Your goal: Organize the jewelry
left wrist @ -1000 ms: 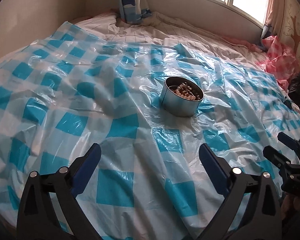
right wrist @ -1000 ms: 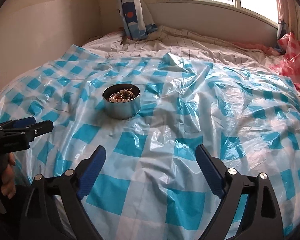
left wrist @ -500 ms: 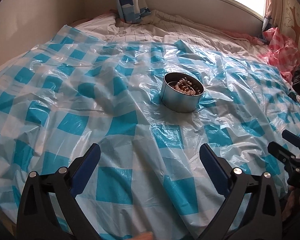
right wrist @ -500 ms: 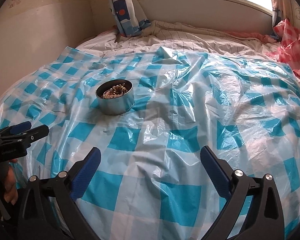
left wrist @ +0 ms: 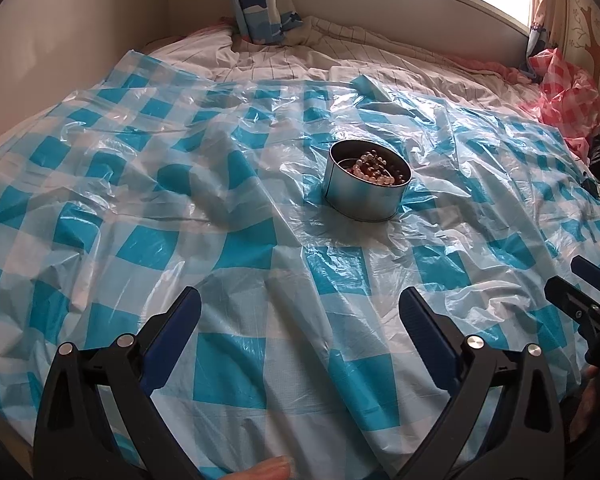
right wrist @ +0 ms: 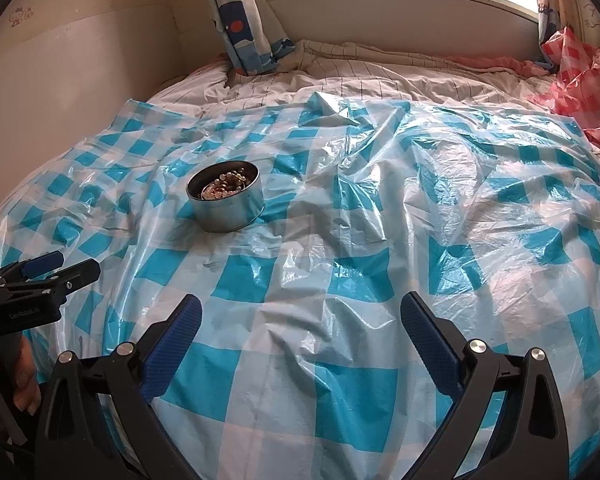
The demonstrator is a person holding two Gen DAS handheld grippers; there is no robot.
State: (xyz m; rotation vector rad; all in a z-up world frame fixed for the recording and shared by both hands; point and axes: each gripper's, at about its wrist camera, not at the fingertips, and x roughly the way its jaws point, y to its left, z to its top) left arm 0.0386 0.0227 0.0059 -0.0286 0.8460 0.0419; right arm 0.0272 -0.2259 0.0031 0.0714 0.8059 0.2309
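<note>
Tin: a round metal tin (left wrist: 363,196) sits on the blue and white checked plastic sheet (left wrist: 236,248), near the middle of the bed.
Jewelry: a pile of beads (left wrist: 374,168) lies inside the tin; none can be seen out on the sheet.
Left gripper (left wrist: 300,320): its jaws are wide open and hold nothing; it hangs over the sheet, well apart from the tin.
Right gripper (right wrist: 300,320): wide open too, and empty; the tin is ahead and off to its left.
What could go wrong: the bed is soft and the sheet is slippery, so a push on the tin's side could likely tip it and spill the beads.
Another worry: the beads are small and round, so a finger could easily lose hold of one.
</note>
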